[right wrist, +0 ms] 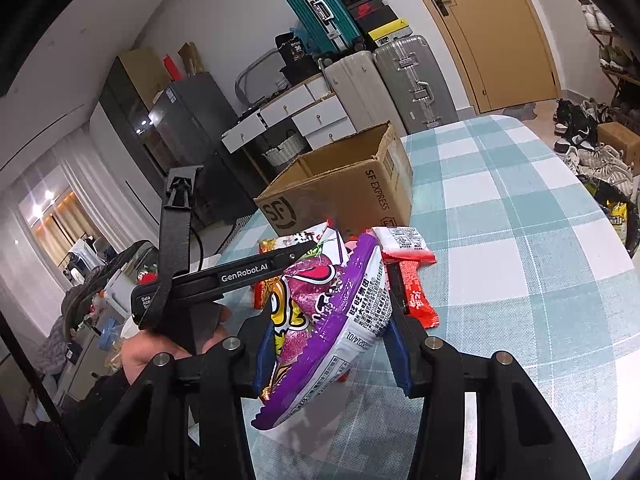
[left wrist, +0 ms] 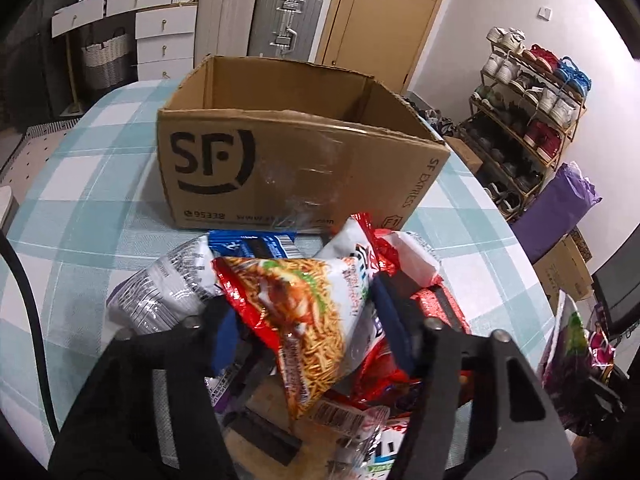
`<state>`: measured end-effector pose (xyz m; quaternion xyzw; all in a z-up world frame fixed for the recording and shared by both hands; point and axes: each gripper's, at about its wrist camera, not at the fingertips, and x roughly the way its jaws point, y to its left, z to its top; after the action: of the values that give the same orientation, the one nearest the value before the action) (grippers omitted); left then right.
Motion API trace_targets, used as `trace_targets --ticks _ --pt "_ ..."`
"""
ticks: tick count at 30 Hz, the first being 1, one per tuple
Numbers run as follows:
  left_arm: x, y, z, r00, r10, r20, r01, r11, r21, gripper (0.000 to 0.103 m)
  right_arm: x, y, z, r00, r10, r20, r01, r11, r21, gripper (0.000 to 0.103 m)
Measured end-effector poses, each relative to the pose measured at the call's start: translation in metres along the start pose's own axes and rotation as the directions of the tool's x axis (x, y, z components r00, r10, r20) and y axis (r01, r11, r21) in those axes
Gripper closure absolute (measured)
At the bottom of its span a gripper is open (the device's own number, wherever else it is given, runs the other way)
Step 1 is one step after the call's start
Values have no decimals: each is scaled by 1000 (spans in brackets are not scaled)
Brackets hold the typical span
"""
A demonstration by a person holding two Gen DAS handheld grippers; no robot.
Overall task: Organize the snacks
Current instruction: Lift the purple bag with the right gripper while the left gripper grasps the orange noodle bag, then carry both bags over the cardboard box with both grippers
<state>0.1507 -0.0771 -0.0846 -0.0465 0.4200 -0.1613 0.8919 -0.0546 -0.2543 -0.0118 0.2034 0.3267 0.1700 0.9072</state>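
Observation:
A red-and-white noodle snack bag [left wrist: 308, 312] is pinched between the blue pads of my left gripper [left wrist: 308, 328], just above a pile of snack packs: a silver bag [left wrist: 168, 292], a blue pack [left wrist: 256, 244] and red packs [left wrist: 400, 252]. Behind the pile stands an open SF cardboard box [left wrist: 296, 172]; nothing shows inside it. My right gripper [right wrist: 330, 352] is shut on a purple candy bag [right wrist: 336, 312], held up to the right of the pile. The right wrist view also shows the left gripper [right wrist: 244, 276] over the noodle bag [right wrist: 316, 240], and the box [right wrist: 352, 196].
The table [right wrist: 500, 208] wears a teal-and-white checked cloth. More red packs [right wrist: 416, 292] lie beside the purple bag. Suitcases [left wrist: 288, 16], white drawers [left wrist: 164, 40] and a door [left wrist: 384, 8] stand behind; a shoe rack [left wrist: 532, 100] is at the right.

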Motion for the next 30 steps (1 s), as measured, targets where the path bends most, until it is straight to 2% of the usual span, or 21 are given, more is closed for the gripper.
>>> trace_targets --ticks 8,12,23,30 --pt "7 -3 7 999 -34 33 35 999 -16 67 1 -6 0 1000 4 -1 -4 1000 21 56" --pt "-3 -12 7 998 -42 48 42 999 3 70 1 -8 0 1000 -1 -2 1 1000 30 56" --pt "-31 -2 4 993 -86 79 89 996 -29 74 0 -8 0 1000 -17 0 17 999 37 56" --pt "-74 18 -19 987 -100 130 103 994 -19 74 -4 -7 -1 1000 -25 9 24 999 39 56"
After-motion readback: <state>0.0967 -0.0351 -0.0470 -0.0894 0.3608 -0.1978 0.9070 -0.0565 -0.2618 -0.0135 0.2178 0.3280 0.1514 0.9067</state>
